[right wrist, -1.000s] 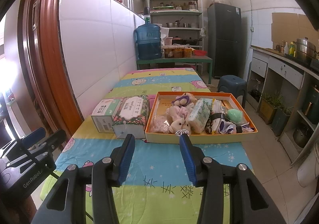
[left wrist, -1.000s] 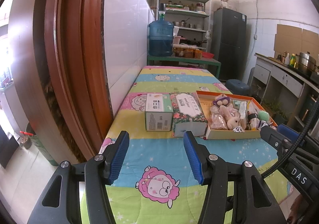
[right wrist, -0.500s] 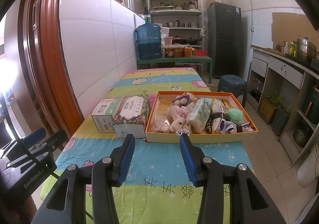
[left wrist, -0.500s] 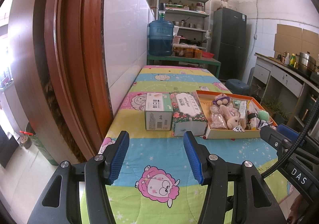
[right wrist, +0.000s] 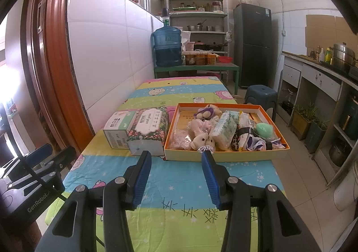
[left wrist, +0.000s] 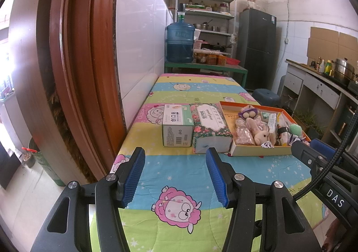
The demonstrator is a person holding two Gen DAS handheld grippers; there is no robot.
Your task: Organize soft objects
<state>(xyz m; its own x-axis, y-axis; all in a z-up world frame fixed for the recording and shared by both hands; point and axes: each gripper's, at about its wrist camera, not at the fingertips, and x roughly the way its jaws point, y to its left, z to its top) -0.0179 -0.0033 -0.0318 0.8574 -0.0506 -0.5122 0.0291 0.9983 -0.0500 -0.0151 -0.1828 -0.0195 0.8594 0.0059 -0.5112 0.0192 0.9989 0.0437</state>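
Observation:
An orange-rimmed tray on the cartoon-print tablecloth holds soft things: a beige plush rabbit, a purple plush, a tissue pack and a green sponge ball. Left of the tray lie a floral tissue pack and a white-green box. My left gripper hovers open over the near tablecloth, short of the boxes. My right gripper is open too, just in front of the tray, with nothing between its fingers.
The table runs along a tiled wall with a wooden door frame at the left. A blue water jug stands on a green bench behind. A blue stool and a counter lie to the right.

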